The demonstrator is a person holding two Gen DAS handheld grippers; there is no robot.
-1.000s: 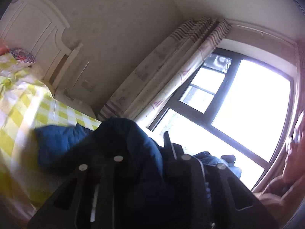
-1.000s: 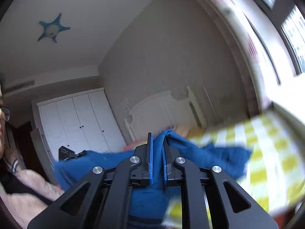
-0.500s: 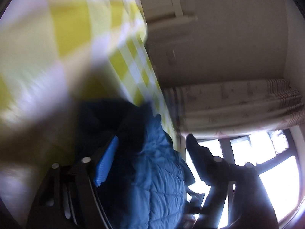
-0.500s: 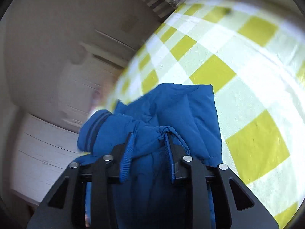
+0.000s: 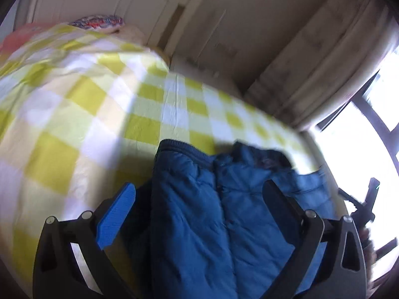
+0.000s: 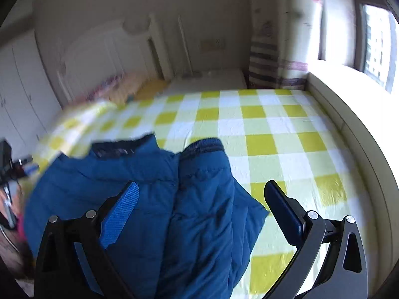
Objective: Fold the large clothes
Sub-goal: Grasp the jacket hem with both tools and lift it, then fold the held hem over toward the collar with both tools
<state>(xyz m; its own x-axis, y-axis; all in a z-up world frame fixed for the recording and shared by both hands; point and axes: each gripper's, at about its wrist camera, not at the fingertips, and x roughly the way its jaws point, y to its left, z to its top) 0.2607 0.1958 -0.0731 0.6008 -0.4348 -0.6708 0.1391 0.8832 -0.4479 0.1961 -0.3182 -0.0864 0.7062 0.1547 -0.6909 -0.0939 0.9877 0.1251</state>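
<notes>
A blue padded jacket [image 5: 224, 224] [image 6: 199, 224] lies bunched on the yellow-and-white checked bed [image 5: 74, 124] [image 6: 274, 129], its ribbed cuff and collar pointing toward the headboard. My left gripper [image 5: 199, 194] tilts down over it with jaws opening wide. The jacket lies between its blue pads [image 5: 119, 211], and neither pad presses on the cloth. My right gripper [image 6: 202, 189] is also opening, with a sleeve and the jacket's right side between its fingers [image 6: 122, 209], untouched by them.
A white headboard [image 5: 99, 0] and a patterned pillow [image 5: 99, 22] are at the far end of the bed. Curtains [image 5: 311, 62] and a bright window [image 5: 361, 137] line one side, with a pale sill ledge [image 6: 349, 99]. A white wardrobe [image 6: 20, 87] stands opposite.
Both grippers swung down from room level toward the bed. Both had been shut on the blue jacket; their jaws spread and let it go, and it now lies on the bed.
</notes>
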